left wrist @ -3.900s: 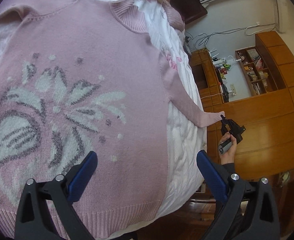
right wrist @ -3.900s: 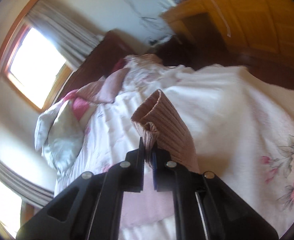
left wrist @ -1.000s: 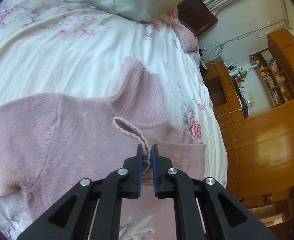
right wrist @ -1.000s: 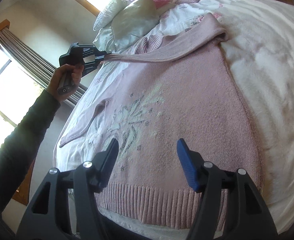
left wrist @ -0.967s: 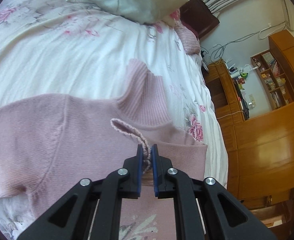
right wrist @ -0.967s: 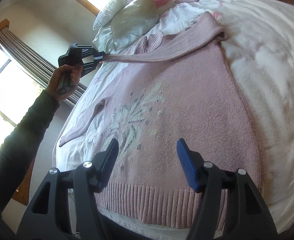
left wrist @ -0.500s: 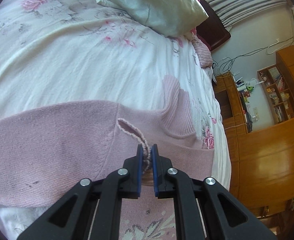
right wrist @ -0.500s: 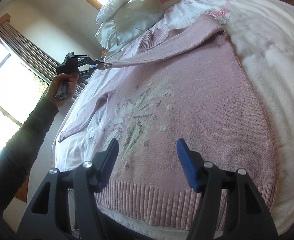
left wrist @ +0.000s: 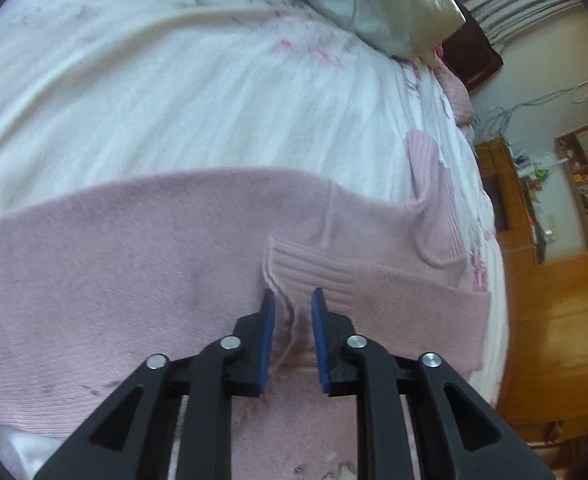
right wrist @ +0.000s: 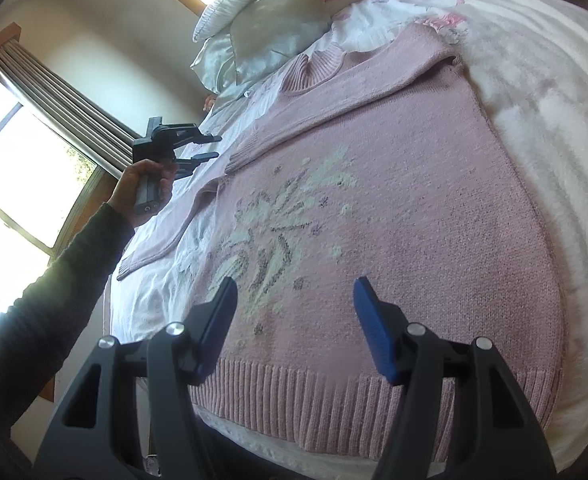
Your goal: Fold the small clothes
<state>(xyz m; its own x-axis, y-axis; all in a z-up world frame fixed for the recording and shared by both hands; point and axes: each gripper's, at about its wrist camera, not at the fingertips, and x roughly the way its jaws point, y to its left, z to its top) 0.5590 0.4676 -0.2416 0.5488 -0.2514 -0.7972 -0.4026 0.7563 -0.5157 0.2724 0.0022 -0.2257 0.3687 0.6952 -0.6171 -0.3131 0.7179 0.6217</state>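
Jaws first: my left hand-held gripper (left wrist: 289, 304) has its blue pads (left wrist: 267, 320) a little apart, with the ribbed cuff (left wrist: 314, 270) of the folded-over sleeve right in front of them and a bit of knit sitting in the gap. Pads aren't pressing on it as far as I can see, so I'd call it loosened, not pinching. Just past the tips the sleeve lies across the chest of the pink sweater (left wrist: 133, 272), and up and to the right of the pads is the ribbed collar (left wrist: 434, 200). Beyond that it's all white floral bedspread (left wrist: 173, 92), then a shiny pillow (left wrist: 354, 0) at the far end, and wooden cabinets (left wrist: 562, 300) off to the right.

My right hand-held gripper (right wrist: 296, 304) is spread wide and holding nothing, hanging over the hem end of the sweater (right wrist: 394, 220). The ribbed hem (right wrist: 334, 400) is right under the fingers (right wrist: 374, 328), and the white and grey flower pattern (right wrist: 277, 220) is straight ahead between them. Sweater is flat on the bed, face up, one sleeve folded across the top near the collar, the other sleeve (right wrist: 165, 236) still lying out to the left on the bedspread. From this camera I can see my left hand (right wrist: 145, 188) up on the left in a dark sleeve, holding its hand-held gripper next to that folded cuff. Window and curtain are behind it.
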